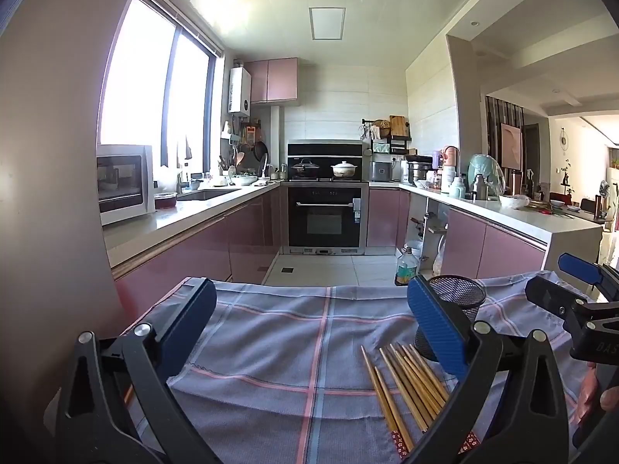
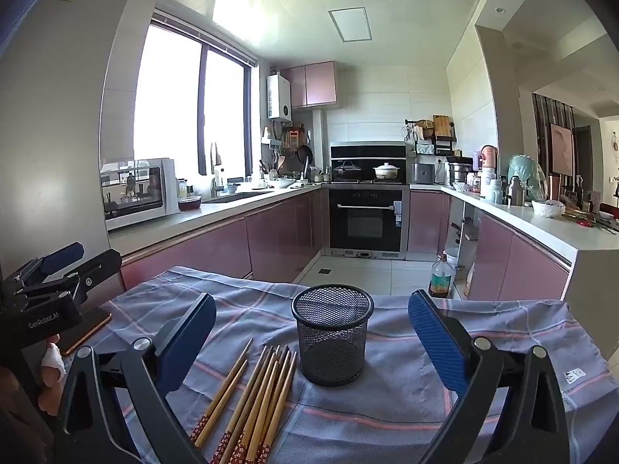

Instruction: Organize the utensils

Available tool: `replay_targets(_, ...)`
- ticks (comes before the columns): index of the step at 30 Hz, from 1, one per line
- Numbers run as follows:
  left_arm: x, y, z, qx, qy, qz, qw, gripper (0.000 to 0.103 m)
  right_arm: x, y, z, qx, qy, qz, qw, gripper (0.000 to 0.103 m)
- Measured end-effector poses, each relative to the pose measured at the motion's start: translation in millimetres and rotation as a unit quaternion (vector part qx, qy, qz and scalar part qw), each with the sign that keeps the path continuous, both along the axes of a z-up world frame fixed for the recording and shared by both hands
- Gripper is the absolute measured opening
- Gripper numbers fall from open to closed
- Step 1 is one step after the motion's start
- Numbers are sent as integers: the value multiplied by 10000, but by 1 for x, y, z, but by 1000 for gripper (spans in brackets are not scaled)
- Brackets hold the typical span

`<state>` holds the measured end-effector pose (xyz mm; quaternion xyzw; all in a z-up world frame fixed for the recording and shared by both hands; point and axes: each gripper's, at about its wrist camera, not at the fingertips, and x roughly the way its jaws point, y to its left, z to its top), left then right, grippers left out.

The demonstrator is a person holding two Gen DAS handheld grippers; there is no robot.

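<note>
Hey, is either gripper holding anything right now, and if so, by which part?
Nothing is held. The left gripper and right gripper are both open; the chopsticks lie untouched on the cloth.

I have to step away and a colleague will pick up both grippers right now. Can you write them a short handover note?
Left gripper: open, holding nothing, above the checked cloth.
Right gripper: open, holding nothing, facing the mesh cup.
Things: the cup stands upright on the cloth and looks empty. The wooden chopsticks lie in a loose bundle on the cloth just left of it in the right wrist view.
Done: nothing yet; no chopstick is in the cup.
Left: pick up the chopsticks and stand them in the cup.
</note>
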<state>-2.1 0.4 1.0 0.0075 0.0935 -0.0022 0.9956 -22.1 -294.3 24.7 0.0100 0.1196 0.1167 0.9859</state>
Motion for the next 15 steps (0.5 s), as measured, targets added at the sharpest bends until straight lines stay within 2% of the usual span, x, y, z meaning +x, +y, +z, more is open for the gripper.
replay_targets(15, 0, 0, 1, -4, -9, 6, 10000, 97, 0, 0, 2, 7, -12, 3, 10000, 96)
